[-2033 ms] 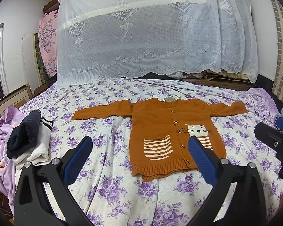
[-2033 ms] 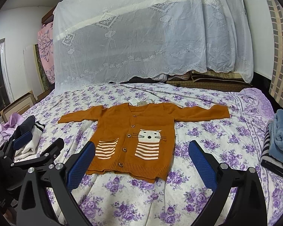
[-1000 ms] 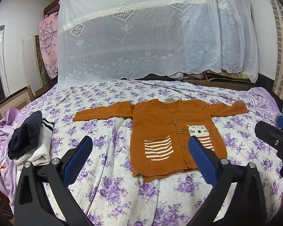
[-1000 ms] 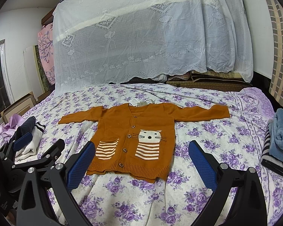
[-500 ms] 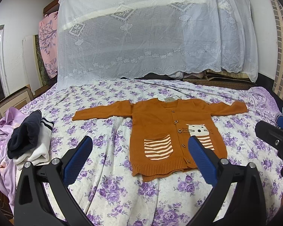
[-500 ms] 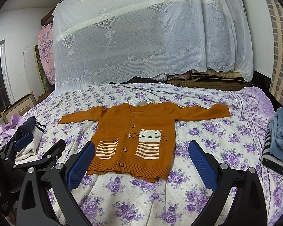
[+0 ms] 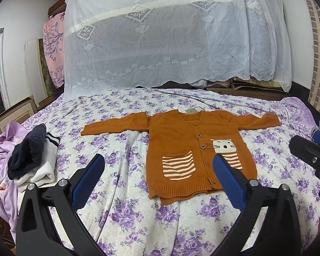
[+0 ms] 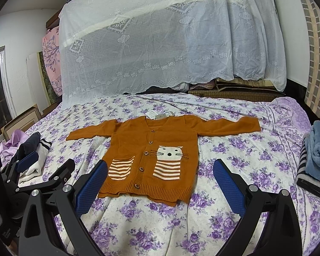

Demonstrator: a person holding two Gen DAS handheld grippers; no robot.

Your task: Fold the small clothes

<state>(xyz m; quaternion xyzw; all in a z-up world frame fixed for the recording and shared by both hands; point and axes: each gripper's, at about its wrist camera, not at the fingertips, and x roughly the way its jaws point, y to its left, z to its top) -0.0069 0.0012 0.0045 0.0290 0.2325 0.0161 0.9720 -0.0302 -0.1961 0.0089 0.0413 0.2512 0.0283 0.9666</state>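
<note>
A small orange-brown knit cardigan [image 7: 189, 140] [image 8: 151, 147] lies flat and face up on the bed, both sleeves spread out, with a white cat face, striped pockets and a paper tag at the collar. My left gripper [image 7: 157, 181] hovers open above the bed, short of the cardigan's hem and a little to its left, empty. My right gripper [image 8: 160, 185] is open too, held just before the hem, nothing between its blue pads. The left gripper's body [image 8: 38, 177] shows at the left of the right wrist view.
The bed [image 7: 121, 209] has a white sheet with purple flowers. Folded dark and white clothes [image 7: 32, 155] and a pink garment [image 7: 2, 170] sit at the left edge. A blue towel on a striped cloth [image 8: 317, 155] lies at the right edge. A lace drape [image 7: 170, 42] covers the far side.
</note>
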